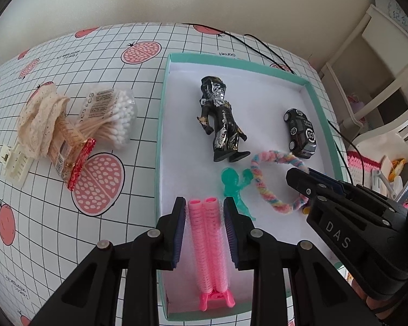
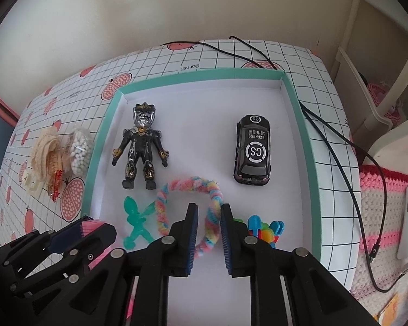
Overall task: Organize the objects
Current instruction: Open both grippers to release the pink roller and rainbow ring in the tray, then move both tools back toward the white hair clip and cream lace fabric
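- Two pink hair rollers (image 1: pixel 210 244), joined on one pink clip, lie inside the teal-rimmed box (image 1: pixel 162 125) near its front edge; the left gripper (image 1: pixel 204 206) straddles them, its blue-padded fingers (image 1: pixel 179 233) close on either side, though I cannot tell whether the pads actually press the pink plastic.
- One pastel twisted pipe-cleaner loop (image 2: pixel 189 212) lies mid-box; the right gripper (image 2: pixel 208 212) has its fingers spread around the loop's right-hand strand, a gap showing on the left pad's side.
- Just left of the loop lies a translucent green figurine (image 2: pixel 137 226), flat on the white floor of the box.
- Beyond it, a black-and-gold action figure (image 2: pixel 141 146) lies on its back, head toward the far wall.
- Over to the right sits a black toy car (image 2: pixel 253 153) marked "EXPRESS", apart from the other toys.
- Beside the right gripper's right finger is a small cluster of bright plastic pieces (image 2: pixel 266 229), partly hidden.
- Outside the box, on the grid-and-fruit tablecloth (image 1: pixel 68 62), sit a bag of cotton swabs (image 1: pixel 114 119), a lace bundle (image 1: pixel 39 119), a red-edged packet (image 1: pixel 73 160) and a cream plastic piece (image 1: pixel 15 163).
- Black cables (image 2: pixel 340 141) trail across the table's right side.
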Action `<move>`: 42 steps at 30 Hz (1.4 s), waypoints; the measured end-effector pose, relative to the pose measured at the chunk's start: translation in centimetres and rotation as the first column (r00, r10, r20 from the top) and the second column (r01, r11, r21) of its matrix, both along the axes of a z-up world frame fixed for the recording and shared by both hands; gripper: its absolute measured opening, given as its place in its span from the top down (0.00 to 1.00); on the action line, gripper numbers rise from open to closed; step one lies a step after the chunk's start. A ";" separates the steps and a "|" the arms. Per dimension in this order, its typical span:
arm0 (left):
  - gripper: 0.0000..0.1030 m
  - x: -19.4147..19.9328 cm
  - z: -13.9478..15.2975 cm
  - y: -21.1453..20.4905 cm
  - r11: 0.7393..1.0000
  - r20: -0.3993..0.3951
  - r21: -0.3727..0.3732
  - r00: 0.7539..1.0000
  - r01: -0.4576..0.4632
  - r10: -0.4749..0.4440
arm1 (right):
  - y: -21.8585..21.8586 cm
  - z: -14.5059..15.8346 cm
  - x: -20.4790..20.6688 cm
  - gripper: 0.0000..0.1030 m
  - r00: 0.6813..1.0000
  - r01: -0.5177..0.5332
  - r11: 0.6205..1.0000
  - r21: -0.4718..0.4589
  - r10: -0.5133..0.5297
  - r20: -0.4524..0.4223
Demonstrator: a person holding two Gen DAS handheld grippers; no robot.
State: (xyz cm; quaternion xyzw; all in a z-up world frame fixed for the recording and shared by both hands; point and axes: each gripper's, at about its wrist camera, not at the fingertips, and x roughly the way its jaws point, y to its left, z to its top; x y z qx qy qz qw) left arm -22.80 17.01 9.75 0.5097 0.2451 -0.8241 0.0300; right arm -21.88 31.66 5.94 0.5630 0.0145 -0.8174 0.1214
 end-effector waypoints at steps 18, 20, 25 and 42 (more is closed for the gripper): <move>0.60 1.1 2.0 -2.4 0.995 -0.077 -0.034 0.993 -0.095 0.092 | 0.0 1.8 0.3 0.64 0.998 -0.005 1.000 -0.001 0.005 -0.056; 0.55 1.1 1.8 -2.8 0.992 -0.073 -0.051 0.991 -0.114 0.110 | 0.0 1.9 0.3 0.50 0.998 -0.005 1.000 0.000 0.005 -0.066; 0.39 1.2 1.4 -3.7 0.985 -0.071 -0.073 0.986 -0.153 0.148 | -0.1 1.9 0.3 0.33 0.997 -0.008 1.000 -0.002 0.008 -0.077; 0.11 1.9 0.8 -5.9 0.964 -0.092 -0.120 0.969 -0.238 0.228 | -0.3 1.9 0.4 0.00 0.995 0.000 1.000 0.008 0.001 -0.099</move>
